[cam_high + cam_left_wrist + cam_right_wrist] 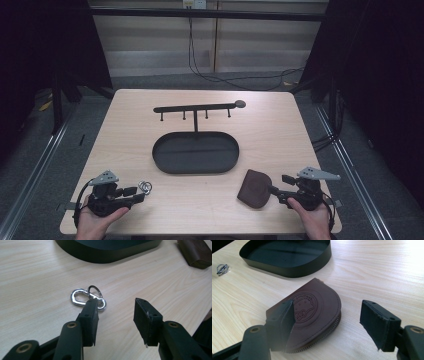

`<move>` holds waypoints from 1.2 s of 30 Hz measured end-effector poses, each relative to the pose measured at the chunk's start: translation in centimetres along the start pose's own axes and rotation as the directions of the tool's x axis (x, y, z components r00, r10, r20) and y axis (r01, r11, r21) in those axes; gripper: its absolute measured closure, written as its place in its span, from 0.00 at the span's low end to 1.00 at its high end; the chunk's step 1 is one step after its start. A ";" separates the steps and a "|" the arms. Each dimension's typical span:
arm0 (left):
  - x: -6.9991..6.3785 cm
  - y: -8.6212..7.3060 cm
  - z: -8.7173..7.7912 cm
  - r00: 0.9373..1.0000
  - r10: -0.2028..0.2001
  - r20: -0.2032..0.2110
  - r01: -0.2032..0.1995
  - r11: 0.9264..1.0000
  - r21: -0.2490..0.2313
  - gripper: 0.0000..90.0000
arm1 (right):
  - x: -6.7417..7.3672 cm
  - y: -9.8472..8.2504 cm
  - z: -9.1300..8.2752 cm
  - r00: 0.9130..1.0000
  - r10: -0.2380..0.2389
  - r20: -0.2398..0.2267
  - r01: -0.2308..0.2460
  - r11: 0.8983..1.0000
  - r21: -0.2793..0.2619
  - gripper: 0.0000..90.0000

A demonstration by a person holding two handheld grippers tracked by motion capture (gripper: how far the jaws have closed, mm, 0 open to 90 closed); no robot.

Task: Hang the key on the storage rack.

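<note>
Near edge of the table [150,215]: both grippers are being held low and level, pointing inward. The left gripper [136,194] is being kept released, jaws apart, the silver carabiner clip [88,298] lying just beyond one fingertip, ungrasped. The right gripper [280,185] is being kept released too, one jaw over the brown leather pouch [317,312], the other beside it. Farther off, the black oval tray [195,167] and hook rack [197,107] are being left at mid-table.
</note>
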State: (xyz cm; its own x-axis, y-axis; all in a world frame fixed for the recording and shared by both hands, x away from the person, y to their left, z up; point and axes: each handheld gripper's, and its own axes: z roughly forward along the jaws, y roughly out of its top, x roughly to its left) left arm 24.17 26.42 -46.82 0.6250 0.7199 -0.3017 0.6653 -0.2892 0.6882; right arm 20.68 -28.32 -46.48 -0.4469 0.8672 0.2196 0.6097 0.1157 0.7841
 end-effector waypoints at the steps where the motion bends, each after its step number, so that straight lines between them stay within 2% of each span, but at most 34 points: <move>1: 0.0 0.0 0.0 1.000 0.000 0.000 0.000 1.000 0.000 0.62 | 0.0 0.0 0.0 1.000 0.000 0.000 0.000 1.000 0.000 0.31; 4: 0.2 0.0 -0.1 1.000 -0.001 0.005 0.001 1.000 -0.002 0.63 | -0.1 0.0 0.1 1.000 -0.002 -0.003 0.002 1.000 0.002 0.31; 7: 0.2 -0.1 -0.4 0.999 0.009 0.035 -0.008 1.000 -0.016 0.63 | 0.0 0.0 0.1 1.000 -0.004 -0.003 0.004 1.000 0.008 0.31; 10: 0.2 -0.2 -0.6 0.999 0.000 0.049 0.002 1.000 -0.031 0.69 | 0.1 0.0 0.0 1.000 -0.009 -0.003 0.009 1.000 0.004 0.31; 11: 0.2 -0.1 -0.9 0.998 0.010 0.057 -0.008 0.999 -0.034 0.72 | 0.1 0.0 0.0 1.000 -0.009 -0.001 0.009 1.000 0.009 0.31; 14: 0.1 0.1 -1.1 0.998 0.023 0.051 -0.021 0.999 -0.036 0.70 | 0.1 0.0 0.1 1.000 -0.011 -0.003 0.011 1.000 0.008 0.31; 15: 0.0 0.2 -1.2 0.998 0.053 0.033 -0.052 0.998 -0.045 0.67 | 0.3 0.0 0.1 1.000 -0.018 -0.002 0.018 1.000 0.014 0.31; 20: 0.1 0.7 -1.6 0.998 0.038 0.041 -0.037 0.998 -0.042 0.67 | 0.3 0.0 0.2 1.000 -0.015 -0.005 0.015 1.000 0.017 0.31; 22: 0.0 1.2 -2.1 0.998 0.046 0.049 -0.045 0.999 -0.023 0.65 | 0.2 0.1 0.2 1.000 -0.013 -0.005 0.014 1.000 0.018 0.31; 24: -0.5 1.6 -2.3 0.998 0.066 0.025 -0.066 0.998 0.004 0.61 | 0.3 0.0 0.3 1.000 -0.016 -0.010 0.016 1.000 0.021 0.30; 26: -0.8 2.0 -2.2 0.996 0.089 0.028 -0.090 0.995 0.033 0.61 | 0.3 0.0 0.3 1.000 -0.015 -0.013 0.015 1.000 0.025 0.30; 27: -0.8 2.1 -2.0 0.996 0.087 0.029 -0.088 0.996 0.032 0.61 | 0.3 0.0 0.3 1.000 -0.015 -0.013 0.015 1.000 0.026 0.30; 30: -0.7 2.9 -1.5 0.995 0.100 0.015 -0.101 0.992 0.081 0.61 | 0.2 0.0 0.4 1.000 -0.013 -0.015 0.013 1.000 0.029 0.30; 34: -0.7 3.7 -1.0 0.994 0.112 0.014 -0.113 0.987 0.117 0.61 | 0.3 0.0 0.4 1.000 -0.015 -0.016 0.015 0.999 0.030 0.30; 36: -0.8 4.1 -0.8 0.995 0.103 -0.004 -0.102 0.987 0.124 0.61 | 0.3 0.0 0.4 1.000 -0.020 -0.018 0.021 0.999 0.030 0.30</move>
State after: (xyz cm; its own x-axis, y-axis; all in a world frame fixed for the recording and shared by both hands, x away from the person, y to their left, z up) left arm 26.08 25.11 -43.22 0.6884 0.6891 -0.2262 0.6439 -0.4371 0.6280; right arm 20.84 -27.87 -46.66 -0.4708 0.8559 0.2140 0.6195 0.1480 0.7709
